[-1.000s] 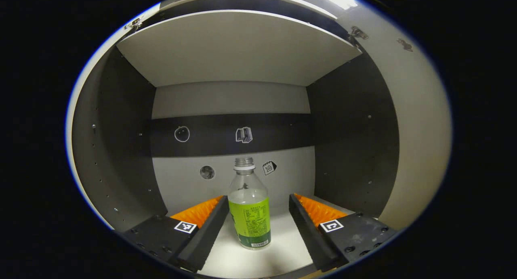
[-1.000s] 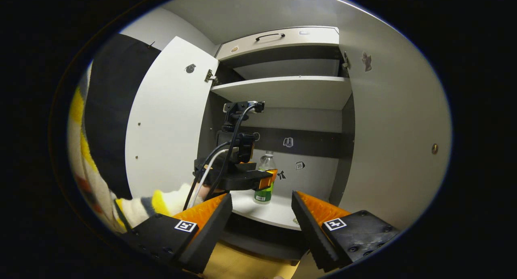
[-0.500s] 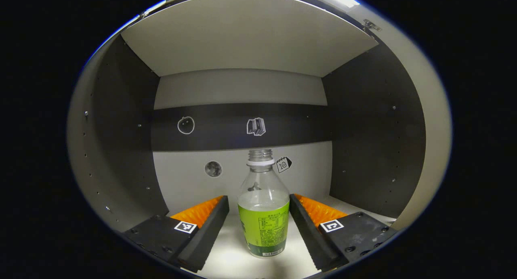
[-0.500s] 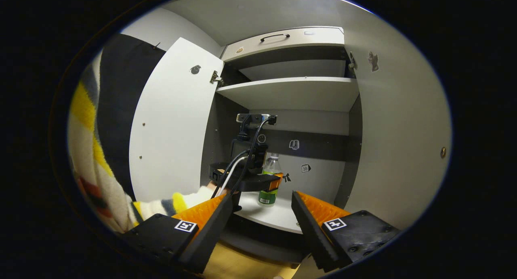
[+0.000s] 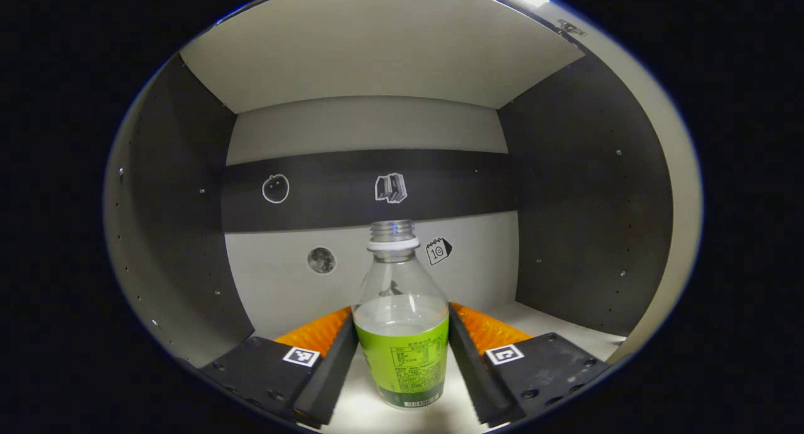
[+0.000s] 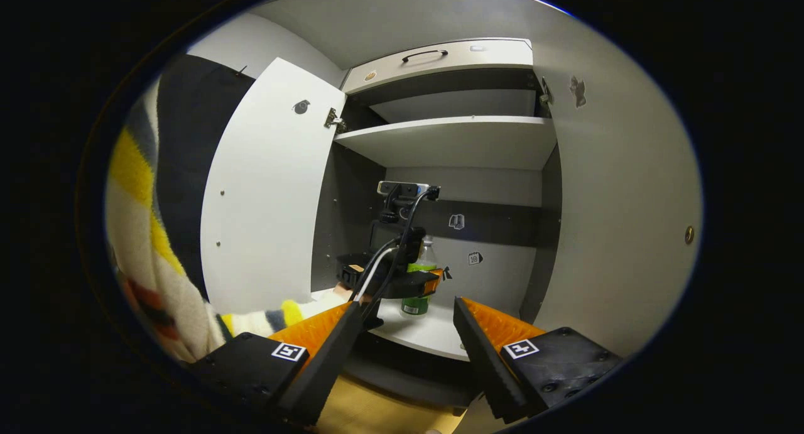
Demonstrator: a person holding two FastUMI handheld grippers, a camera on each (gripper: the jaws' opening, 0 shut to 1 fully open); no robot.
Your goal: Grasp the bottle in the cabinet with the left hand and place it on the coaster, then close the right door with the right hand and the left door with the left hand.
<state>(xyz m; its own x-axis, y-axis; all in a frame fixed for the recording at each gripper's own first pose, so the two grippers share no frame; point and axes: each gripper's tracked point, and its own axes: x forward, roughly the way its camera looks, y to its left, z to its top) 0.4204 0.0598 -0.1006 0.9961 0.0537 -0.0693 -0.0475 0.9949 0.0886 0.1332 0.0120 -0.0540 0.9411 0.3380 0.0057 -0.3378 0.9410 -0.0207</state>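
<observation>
Both left gripper (image 5: 402, 349) fingers flank the bottle (image 5: 401, 333); right gripper (image 6: 405, 346) gapes.

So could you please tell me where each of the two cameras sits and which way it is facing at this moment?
Left gripper view: rides the left gripper inside the cabinet, facing its back wall; its fingers flank the bottle.
Right gripper view: rides the right gripper outside, facing the open cabinet; its own open fingers show below, with a striped sleeve at the left.
Shared: bottle, left gripper, the shelf above.
</observation>
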